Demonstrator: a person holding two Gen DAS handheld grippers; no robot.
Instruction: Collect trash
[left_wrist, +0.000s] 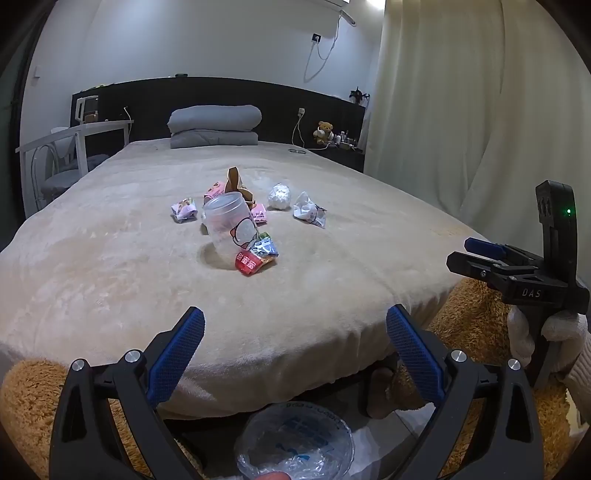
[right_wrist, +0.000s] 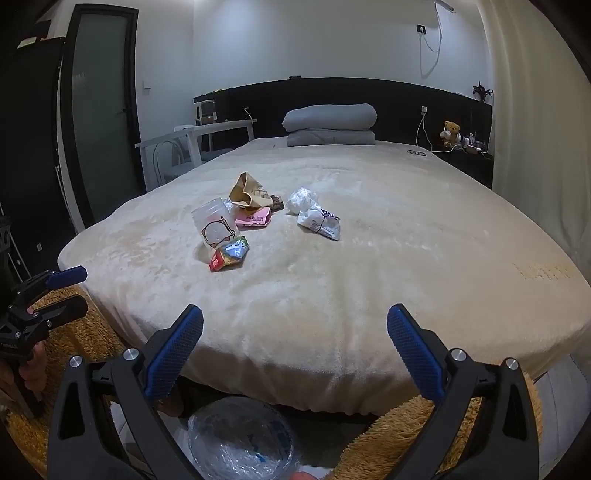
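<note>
Nearest to me, both tools hang over the foot of the bed with nothing in them: my left gripper (left_wrist: 295, 354) has its blue pads spread wide apart, and my right gripper (right_wrist: 295, 350) is just as fully released. Directly below them on the floor sits a bin lined with a clear plastic bag (left_wrist: 295, 439), beside a shaggy orange rug (left_wrist: 37, 406).

Further out, on the beige blanket (left_wrist: 110, 277), the trash lies in a loose cluster, well beyond my reach for now. Closest is a red and silver snack wrapper (left_wrist: 256, 256), touching the base of a translucent plastic cup (left_wrist: 231, 225) that leans to one side. Behind the cup are pink wrappers (right_wrist: 253, 218) and a crumpled brown paper bag (right_wrist: 247, 192). To the right lie a white printed packet (right_wrist: 320, 223) and a balled white tissue (left_wrist: 279, 196). A small purple wrapper (left_wrist: 183, 209) sits left.

My worry: the cup already tilts on soft bedding, so nudging it while reaching for the wrapper could topple it. Thin wrappers may slip from wide pads, or I could pinch blanket along with them.

Farthest off, folded grey bedding (left_wrist: 214, 127) rests against the dark headboard.
</note>
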